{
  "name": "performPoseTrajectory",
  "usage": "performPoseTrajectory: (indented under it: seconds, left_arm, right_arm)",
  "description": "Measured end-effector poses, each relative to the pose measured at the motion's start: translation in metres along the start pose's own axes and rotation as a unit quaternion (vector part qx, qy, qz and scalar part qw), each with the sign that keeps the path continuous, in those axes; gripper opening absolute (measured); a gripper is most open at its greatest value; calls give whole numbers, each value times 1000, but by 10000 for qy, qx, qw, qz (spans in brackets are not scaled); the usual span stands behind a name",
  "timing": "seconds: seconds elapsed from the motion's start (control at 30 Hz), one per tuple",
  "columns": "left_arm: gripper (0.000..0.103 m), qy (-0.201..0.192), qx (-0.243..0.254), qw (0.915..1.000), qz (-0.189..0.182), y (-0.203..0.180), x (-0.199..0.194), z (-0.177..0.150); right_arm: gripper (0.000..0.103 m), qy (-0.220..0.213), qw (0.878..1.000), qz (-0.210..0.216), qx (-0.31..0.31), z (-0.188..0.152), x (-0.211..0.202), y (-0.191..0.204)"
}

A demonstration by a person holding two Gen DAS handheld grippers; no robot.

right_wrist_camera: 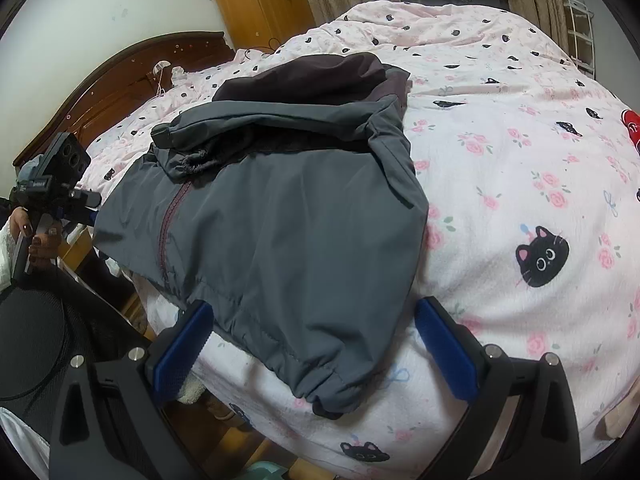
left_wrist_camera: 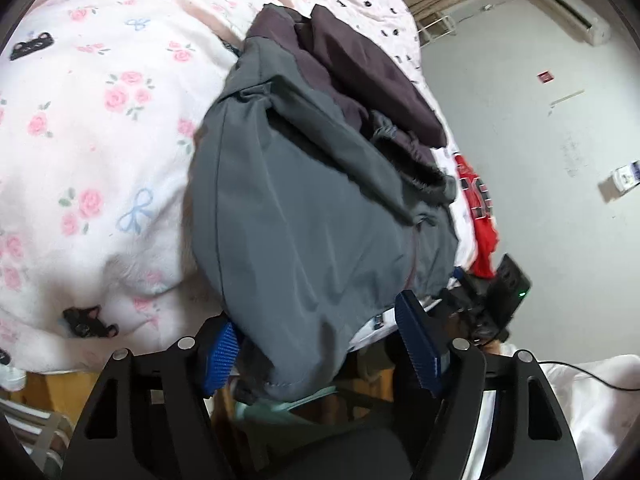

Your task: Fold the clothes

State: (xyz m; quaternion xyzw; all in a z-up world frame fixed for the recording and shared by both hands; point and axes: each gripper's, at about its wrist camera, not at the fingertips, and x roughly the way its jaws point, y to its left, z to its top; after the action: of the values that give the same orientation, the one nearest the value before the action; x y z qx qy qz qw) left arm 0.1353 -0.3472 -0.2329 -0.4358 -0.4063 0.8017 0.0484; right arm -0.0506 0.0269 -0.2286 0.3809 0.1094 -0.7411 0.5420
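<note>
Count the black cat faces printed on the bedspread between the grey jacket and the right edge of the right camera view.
1 large face, right of the grey jacket, on the bedspread. Smaller cat prints dot the cover farther back; the jacket may hide more.

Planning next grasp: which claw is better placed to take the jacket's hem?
Left, probably. The left claw already straddles the grey jacket hem hanging off the bed. The right claw is open, hem corner between, not pinched.

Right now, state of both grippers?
Left gripper: jaws apart around the grey jacket hem; cannot tell if they pinch it.
Right gripper: open, holding nothing, jacket corner between the jaws.
</note>
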Motion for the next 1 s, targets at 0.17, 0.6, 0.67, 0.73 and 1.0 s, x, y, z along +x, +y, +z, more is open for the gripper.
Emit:
performPoseTrajectory:
  seconds: [0.17,0.6,0.67,0.73,1.0]
  left_arm:
    - [57,317,-193,9969,700,14,32,9]
    - [18,81,227,9985,484,-20,32,0]
    - [15,-16,299,9987,404,-26,30,-1]
    - [14,-79,359,9988,319,-27,25,-2]
    - [7,-179,544,9980,264,-29,16,4]
  right_arm:
    - [103,-10,10000,-31,-13,-1,0,1]
    - [103,28,9996,191,200,3,-3,-6]
    - [103,68,9992,272,279,4,-5,-9]
    - [102,107,9976,448,524,5,-7,-16]
    - [100,427,9789,1261,1549,1,-9,-48]
